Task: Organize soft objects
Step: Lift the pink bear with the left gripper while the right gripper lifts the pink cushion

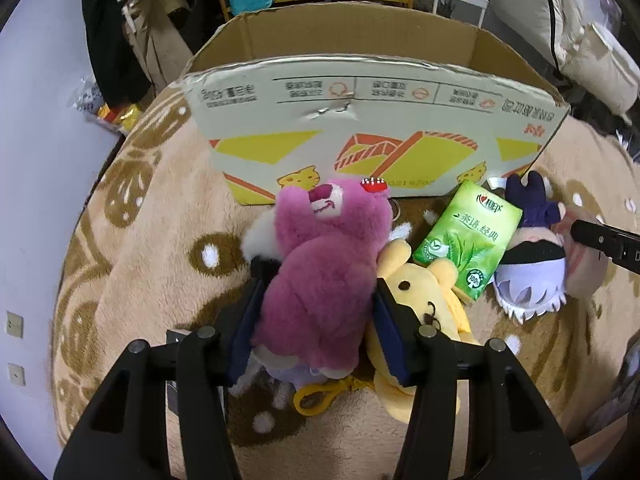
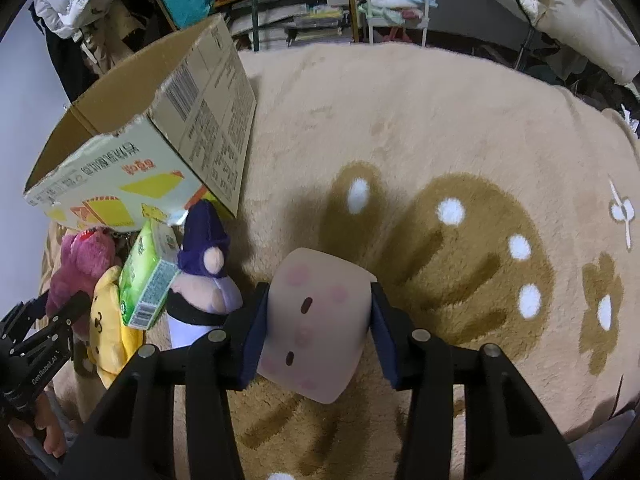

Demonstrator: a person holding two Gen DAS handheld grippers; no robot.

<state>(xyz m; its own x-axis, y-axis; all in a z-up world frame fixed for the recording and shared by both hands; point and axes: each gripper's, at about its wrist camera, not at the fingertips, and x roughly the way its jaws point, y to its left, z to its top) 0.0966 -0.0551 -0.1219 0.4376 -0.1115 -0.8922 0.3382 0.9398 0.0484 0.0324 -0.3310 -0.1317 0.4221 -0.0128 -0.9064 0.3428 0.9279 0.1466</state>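
Observation:
My left gripper (image 1: 320,280) is shut on a pink plush bear (image 1: 320,272), which lies on the rug in front of an open cardboard box (image 1: 360,128). A yellow plush dog (image 1: 424,304), a green tissue pack (image 1: 468,240) and a purple-haired doll (image 1: 532,264) lie to its right. My right gripper (image 2: 316,292) is shut on a beige cube plush (image 2: 316,324) with pink spots, just above the rug. The box (image 2: 160,152), bear (image 2: 80,268), dog (image 2: 108,324), tissue pack (image 2: 148,276) and doll (image 2: 204,280) show at left in the right wrist view.
A beige rug with brown patterns (image 2: 460,200) covers the floor. Shelves (image 2: 304,8) with clutter and hanging clothes (image 1: 116,32) stand behind the box. A white wall (image 1: 36,160) is at left. The right gripper's body (image 1: 604,244) shows at the right edge.

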